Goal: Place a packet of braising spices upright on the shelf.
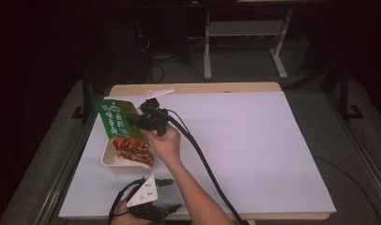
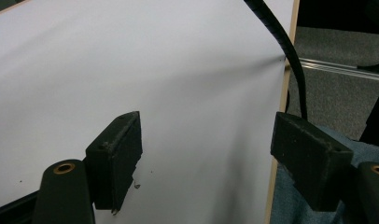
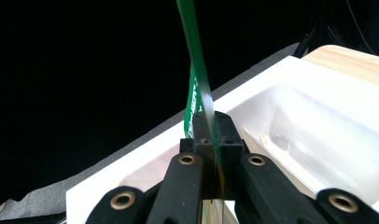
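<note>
While the left gripper (image 1: 167,194) rests with its jaws spread wide at the table's (image 1: 254,140) near edge, the right gripper (image 1: 138,120) pinches a green-and-red printed sleeve (image 1: 122,129) above the white tray (image 1: 110,158) at far left, its long axis running from far-left down to near-right.

Matt white paper sheet (image 1: 254,150) over a pale wood desk (image 1: 198,87); glossy green packet (image 1: 114,118); smooth cream plastic tray (image 1: 109,158).
</note>
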Tool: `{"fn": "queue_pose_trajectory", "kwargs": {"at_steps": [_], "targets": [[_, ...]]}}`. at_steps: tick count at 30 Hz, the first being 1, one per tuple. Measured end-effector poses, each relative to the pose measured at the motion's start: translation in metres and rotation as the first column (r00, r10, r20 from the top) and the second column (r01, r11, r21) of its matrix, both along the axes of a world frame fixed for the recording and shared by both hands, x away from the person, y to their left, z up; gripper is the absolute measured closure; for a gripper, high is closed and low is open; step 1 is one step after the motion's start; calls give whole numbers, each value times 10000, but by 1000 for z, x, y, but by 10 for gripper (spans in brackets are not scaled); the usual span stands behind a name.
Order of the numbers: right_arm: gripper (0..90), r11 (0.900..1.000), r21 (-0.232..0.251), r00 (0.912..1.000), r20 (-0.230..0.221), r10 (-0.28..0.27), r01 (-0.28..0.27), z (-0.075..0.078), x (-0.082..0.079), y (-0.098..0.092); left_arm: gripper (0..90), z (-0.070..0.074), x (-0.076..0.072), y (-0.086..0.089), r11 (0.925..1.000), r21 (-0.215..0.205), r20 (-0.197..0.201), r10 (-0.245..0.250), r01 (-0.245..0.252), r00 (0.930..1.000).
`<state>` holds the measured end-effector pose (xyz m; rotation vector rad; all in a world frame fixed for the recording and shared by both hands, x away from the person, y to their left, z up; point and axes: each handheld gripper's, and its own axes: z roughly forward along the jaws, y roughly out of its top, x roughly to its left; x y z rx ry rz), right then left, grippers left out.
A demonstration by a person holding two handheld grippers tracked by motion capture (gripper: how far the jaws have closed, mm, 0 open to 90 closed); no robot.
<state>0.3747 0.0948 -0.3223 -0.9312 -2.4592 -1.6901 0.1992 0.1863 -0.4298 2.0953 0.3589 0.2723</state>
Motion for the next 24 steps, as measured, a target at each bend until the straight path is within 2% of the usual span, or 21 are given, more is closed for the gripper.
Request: {"fn": "queue_pose_trajectory", "kwargs": {"at_steps": [2, 16, 24], "targets": [[895, 10000, -49, 10000, -5, 7, -7, -4, 0, 0, 249, -1, -1, -1, 10000, -82, -47, 45, -45, 10000], [888, 9997, 224, 9999, 90, 50, -52, -12, -8, -11, 250, -1, 0, -1, 10000, 56, 11, -7, 7, 10000], [885, 9989, -125, 9983, 349, 466, -461, -11, -15, -12, 249, 0, 0, -1, 10000, 91, 30, 14, -14, 10000]]}}
